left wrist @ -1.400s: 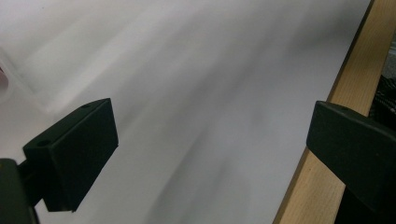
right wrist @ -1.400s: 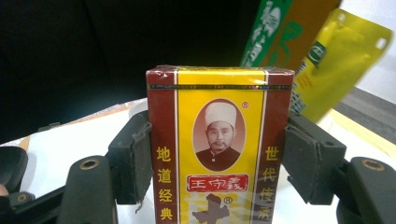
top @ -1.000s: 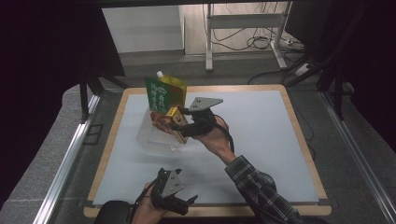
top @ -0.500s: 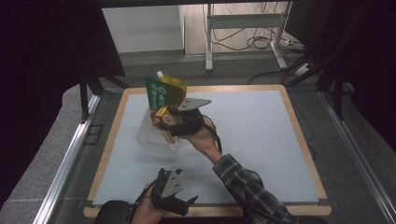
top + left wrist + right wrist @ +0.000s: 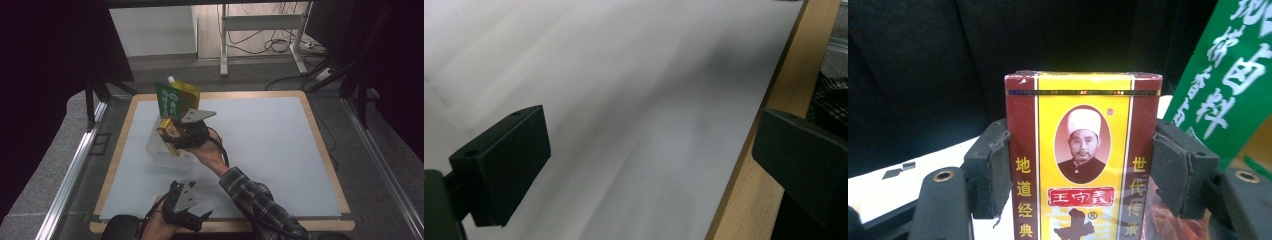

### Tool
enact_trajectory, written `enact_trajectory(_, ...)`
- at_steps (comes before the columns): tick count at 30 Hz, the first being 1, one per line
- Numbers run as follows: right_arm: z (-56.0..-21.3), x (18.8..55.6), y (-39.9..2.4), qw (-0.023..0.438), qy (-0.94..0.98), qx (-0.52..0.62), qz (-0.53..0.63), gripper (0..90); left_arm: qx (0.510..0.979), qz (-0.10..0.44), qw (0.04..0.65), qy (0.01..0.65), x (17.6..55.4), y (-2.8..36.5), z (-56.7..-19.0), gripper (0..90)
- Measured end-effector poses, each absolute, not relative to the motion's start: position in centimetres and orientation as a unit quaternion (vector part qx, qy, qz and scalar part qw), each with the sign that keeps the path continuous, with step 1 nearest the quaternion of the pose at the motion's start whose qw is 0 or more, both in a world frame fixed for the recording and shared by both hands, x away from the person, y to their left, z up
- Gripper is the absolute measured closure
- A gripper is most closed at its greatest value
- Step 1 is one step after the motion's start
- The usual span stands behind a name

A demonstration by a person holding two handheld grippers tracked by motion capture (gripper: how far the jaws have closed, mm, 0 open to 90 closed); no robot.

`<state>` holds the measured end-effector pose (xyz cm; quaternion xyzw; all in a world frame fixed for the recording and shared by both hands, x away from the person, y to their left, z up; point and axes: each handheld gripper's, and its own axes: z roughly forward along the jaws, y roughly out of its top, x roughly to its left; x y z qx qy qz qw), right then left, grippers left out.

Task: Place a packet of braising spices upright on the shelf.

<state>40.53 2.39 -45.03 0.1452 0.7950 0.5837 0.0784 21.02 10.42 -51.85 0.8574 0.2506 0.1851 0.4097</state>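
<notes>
A yellow and dark red box (image 5: 1083, 150) with a printed portrait is clamped between the pads of my right gripper (image 5: 1083, 172). In the high view that gripper (image 5: 174, 136) holds the box (image 5: 168, 130) over a clear plastic container (image 5: 156, 148) at the mat's left side. A green and yellow pouch (image 5: 174, 98) with a white cap stands upright just behind the box, and its green face (image 5: 1228, 90) rises at the right of the right gripper view. My left gripper (image 5: 194, 220) rests near the front edge, jaws open (image 5: 649, 160) and holding nothing.
The work surface is a white mat (image 5: 265, 140) framed by a wooden rim (image 5: 754, 175). Metal rails run along both sides of the table. A desk frame and cables lie on the floor beyond the far edge.
My right gripper has carried the box left and down, closer to the clear container and the pouch. The left gripper has stayed where it was.
</notes>
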Motion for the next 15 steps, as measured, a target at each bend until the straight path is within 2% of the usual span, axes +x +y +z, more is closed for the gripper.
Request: enact_trajectory(15,-47.2,40.6,2.6,0.064,0.798,0.148,0.581,32.0,0.861,0.184,0.406,0.247,21.0,10.3,-51.9,2.1)
